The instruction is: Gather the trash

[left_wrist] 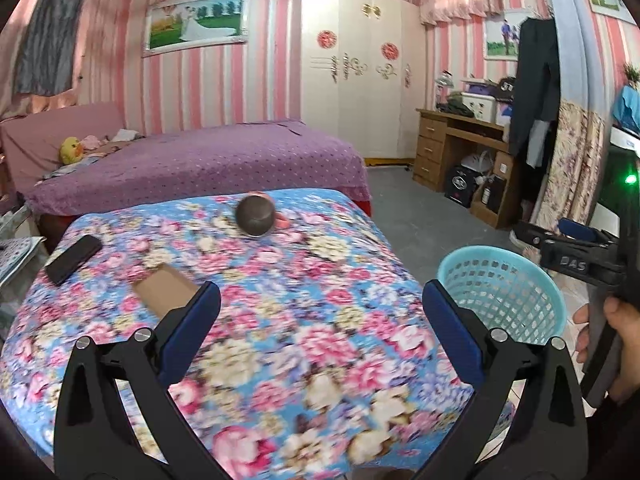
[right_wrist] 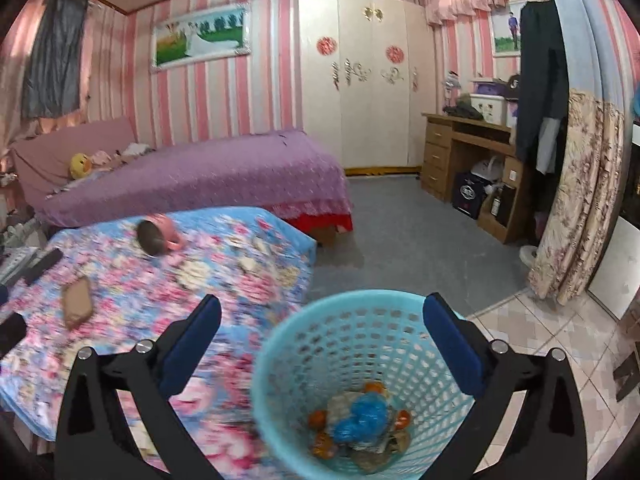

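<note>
**Mostly binned, with a few ways to slip**

Already the trash (right_wrist: pixel 362 424), a blue crumpled bag among orange bits, lies at the bottom of the turquoise basket (right_wrist: pixel 280 360) on the floor off the table's right edge. Above it the right gripper (right_wrist: pixel 322 344) stands wide open and empty; the left gripper (left_wrist: pixel 322 328) is likewise open and empty over the floral table (left_wrist: pixel 280 360). A careless swing could tip the light basket. On the table, the cardboard piece (left_wrist: pixel 166 288) near the left edge may be trash; the tipped pink mug (left_wrist: pixel 256 216) at the far edge could roll if bumped, and the phone (left_wrist: pixel 74 258) is not trash.

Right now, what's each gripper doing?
Left gripper: open, empty, above the table.
Right gripper: open, empty, above the basket.
</note>
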Action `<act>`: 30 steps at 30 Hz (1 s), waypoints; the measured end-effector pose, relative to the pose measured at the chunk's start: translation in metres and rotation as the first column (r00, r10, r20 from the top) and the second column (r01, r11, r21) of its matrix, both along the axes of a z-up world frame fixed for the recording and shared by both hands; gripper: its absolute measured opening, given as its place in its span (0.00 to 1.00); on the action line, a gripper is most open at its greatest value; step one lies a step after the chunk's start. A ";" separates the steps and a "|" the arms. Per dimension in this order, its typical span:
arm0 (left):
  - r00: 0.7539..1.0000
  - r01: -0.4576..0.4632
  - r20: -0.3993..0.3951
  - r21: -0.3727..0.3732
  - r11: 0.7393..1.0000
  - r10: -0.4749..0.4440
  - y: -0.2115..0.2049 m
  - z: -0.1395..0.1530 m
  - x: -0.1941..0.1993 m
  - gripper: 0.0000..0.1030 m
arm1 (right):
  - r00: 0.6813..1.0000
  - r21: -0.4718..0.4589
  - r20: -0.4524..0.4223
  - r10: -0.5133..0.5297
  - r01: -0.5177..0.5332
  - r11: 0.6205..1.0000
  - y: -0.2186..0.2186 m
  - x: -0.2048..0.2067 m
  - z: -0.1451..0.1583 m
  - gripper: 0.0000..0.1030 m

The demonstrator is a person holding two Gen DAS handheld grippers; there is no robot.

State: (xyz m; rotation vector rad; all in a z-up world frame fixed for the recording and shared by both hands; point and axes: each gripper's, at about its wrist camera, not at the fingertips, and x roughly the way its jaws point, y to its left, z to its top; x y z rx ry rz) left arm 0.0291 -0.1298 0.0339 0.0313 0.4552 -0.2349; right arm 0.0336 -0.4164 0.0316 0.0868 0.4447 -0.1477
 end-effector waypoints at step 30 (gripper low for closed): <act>0.982 -0.188 -0.021 -0.014 0.982 0.188 0.098 -0.047 -0.036 0.95 | 0.991 -0.057 0.055 0.121 -0.118 0.991 0.123 -0.058 -0.020 0.96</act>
